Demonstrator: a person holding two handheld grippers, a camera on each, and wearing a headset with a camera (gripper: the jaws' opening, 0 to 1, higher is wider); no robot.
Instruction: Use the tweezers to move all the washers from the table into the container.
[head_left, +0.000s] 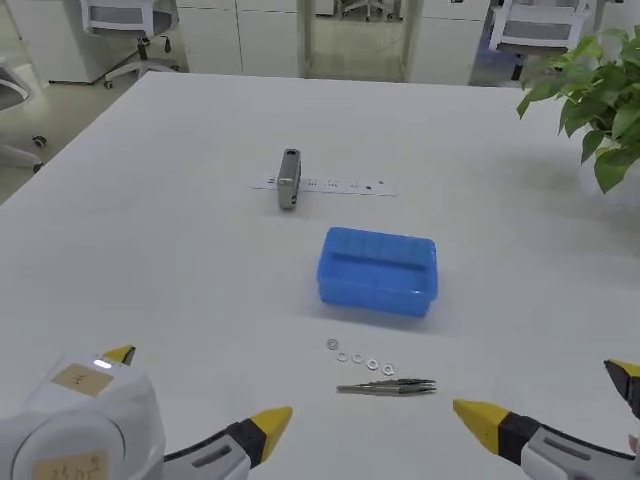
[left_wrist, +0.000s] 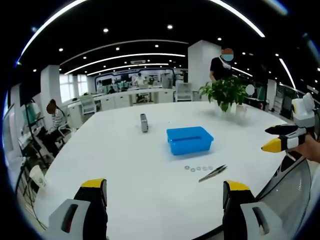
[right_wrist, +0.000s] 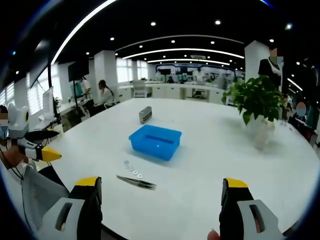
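Note:
Several small silver washers (head_left: 360, 358) lie in a short row on the white table (head_left: 150, 250), just in front of the blue container (head_left: 378, 272). Metal tweezers (head_left: 388, 386) rest flat beside the washers, nearer to me. My left gripper (head_left: 196, 388) hovers low at the table's near left, open with nothing between its jaws. My right gripper (head_left: 552, 395) is at the near right, also open and holding nothing. The left gripper view has the container (left_wrist: 190, 140), washers (left_wrist: 198, 168) and tweezers (left_wrist: 212, 173) ahead. The right gripper view has the container (right_wrist: 155, 141), washers (right_wrist: 132, 170) and tweezers (right_wrist: 136, 182).
A small grey metal block (head_left: 289, 178) stands on a paper strip (head_left: 335, 185) behind the container. A potted plant (head_left: 600, 100) sits at the far right of the table. Office chairs (head_left: 120, 30) stand beyond the far edge. People are in the background.

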